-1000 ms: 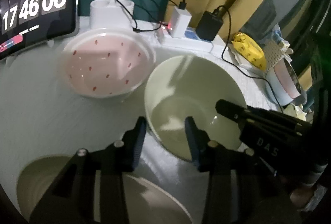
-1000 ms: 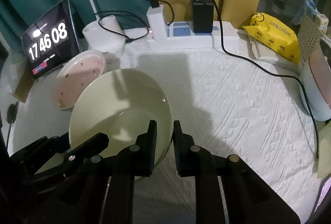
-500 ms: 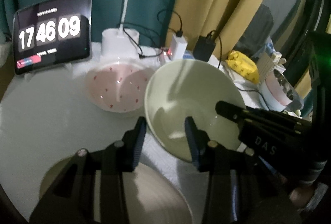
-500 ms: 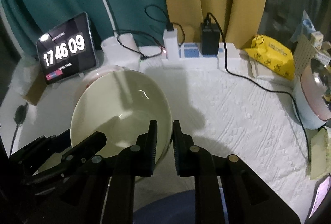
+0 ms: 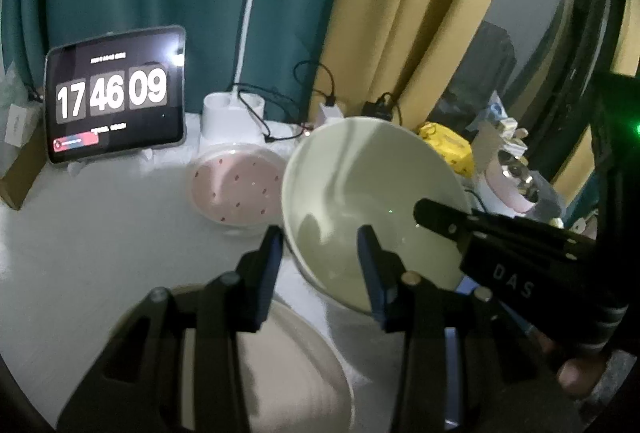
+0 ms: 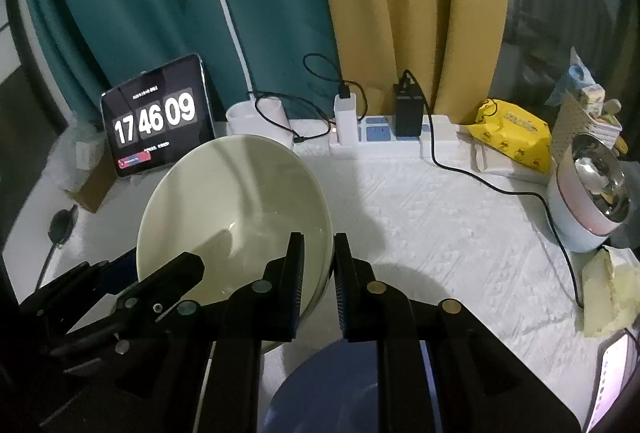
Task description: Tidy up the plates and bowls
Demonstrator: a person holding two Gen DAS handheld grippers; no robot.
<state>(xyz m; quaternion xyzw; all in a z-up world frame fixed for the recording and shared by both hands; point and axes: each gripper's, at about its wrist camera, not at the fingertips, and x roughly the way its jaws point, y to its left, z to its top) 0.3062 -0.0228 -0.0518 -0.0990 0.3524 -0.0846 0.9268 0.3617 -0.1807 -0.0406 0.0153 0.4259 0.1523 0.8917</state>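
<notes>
Left gripper had its two fingers spread wide, one outside and one inside the near rim of the pale green bowl, without visibly pressing on it. Right gripper was closed tight on the bowl's rim, one finger inside and one outside, and carried the bowl tilted, clear of the table, its opening turned toward the cameras.

From the left, a tablet stood propped at the back showing 17 46 09. Just right of it sat the white base of a desk lamp, cables draped over its rim; whether anything lay inside could not be told. In front of that base, the pink bowl rested on the white tablecloth, speckled with small red marks and holding nothing. The green bowl hung just to its right, glossy, plain and unfilled, with a shallow flat bottom. Below the left gripper, a cream plate lay flat, partly hidden by the fingers. A blue plate lay under the right gripper.

Farther right, a power strip held a white and a black charger. A yellow packet lay beside it. At the far right stood a pink-rimmed pot with a metal liner, utensils inside.
</notes>
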